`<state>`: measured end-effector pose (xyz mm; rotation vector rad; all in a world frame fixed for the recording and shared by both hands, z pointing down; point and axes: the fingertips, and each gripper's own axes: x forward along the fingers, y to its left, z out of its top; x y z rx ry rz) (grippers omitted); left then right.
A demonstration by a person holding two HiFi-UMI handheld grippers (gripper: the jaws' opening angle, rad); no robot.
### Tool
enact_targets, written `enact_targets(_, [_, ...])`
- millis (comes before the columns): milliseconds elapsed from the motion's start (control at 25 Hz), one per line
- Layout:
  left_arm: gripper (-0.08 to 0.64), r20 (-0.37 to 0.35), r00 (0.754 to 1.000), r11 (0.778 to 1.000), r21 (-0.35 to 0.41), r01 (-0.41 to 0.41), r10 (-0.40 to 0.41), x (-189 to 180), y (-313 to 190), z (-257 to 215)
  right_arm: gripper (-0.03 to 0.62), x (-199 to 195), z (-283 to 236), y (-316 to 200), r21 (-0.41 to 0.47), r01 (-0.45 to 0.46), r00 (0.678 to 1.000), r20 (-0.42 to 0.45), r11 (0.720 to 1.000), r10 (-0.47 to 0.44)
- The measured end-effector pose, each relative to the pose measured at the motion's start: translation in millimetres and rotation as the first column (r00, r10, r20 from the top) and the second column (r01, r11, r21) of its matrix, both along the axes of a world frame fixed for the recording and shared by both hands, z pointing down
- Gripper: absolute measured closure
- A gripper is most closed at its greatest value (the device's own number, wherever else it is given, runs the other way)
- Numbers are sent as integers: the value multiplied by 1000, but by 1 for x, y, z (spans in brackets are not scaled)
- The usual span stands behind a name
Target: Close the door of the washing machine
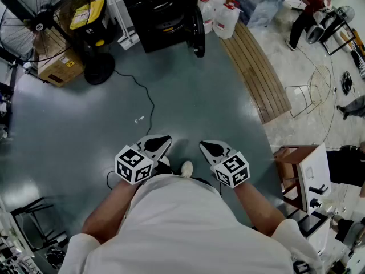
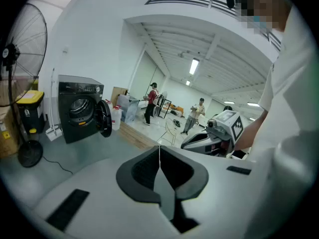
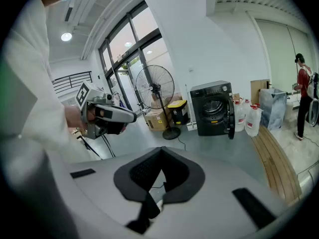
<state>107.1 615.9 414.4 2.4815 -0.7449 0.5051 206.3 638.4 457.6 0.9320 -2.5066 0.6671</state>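
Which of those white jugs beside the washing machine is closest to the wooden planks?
The frontmost jug, standing at the end of the wooden planks; the other jugs stand behind it, closer to the washing machine.

The right gripper (image 3: 161,152) has its fingers pressed together, nothing between them; beyond, on the grey floor, the black washing machine (image 3: 212,108) has its door (image 3: 231,119) swung open, a pedestal fan (image 3: 155,91) to its left, and the left gripper (image 3: 130,117) nearer at left.
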Motion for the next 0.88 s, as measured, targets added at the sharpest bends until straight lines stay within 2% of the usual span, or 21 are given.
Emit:
enact_targets(200, [538,11,1000,1000,-10,8,-7,8,0,3,586,13,-2,-5,13,-19,1000,19,1000,19])
enact_targets(480, [538,11,999,999,12,-39,39,21,-24,0,586,28,4,-28,-8,-98,994,40,995,99])
enact_targets(680, [538,9,999,998,32,-47,47,14,-65,9,583,26,3,-66,5,-132,991,25,991,131])
enact_targets(760, [537,8,998,997,40,-59,59,12,-89,11,532,25,3,-89,6,-148,989,12,989,148])
enact_targets(880, [537,-1,997,996,50,-71,71,3,-132,9,531,15,0,-132,15,-165,986,-11,986,165])
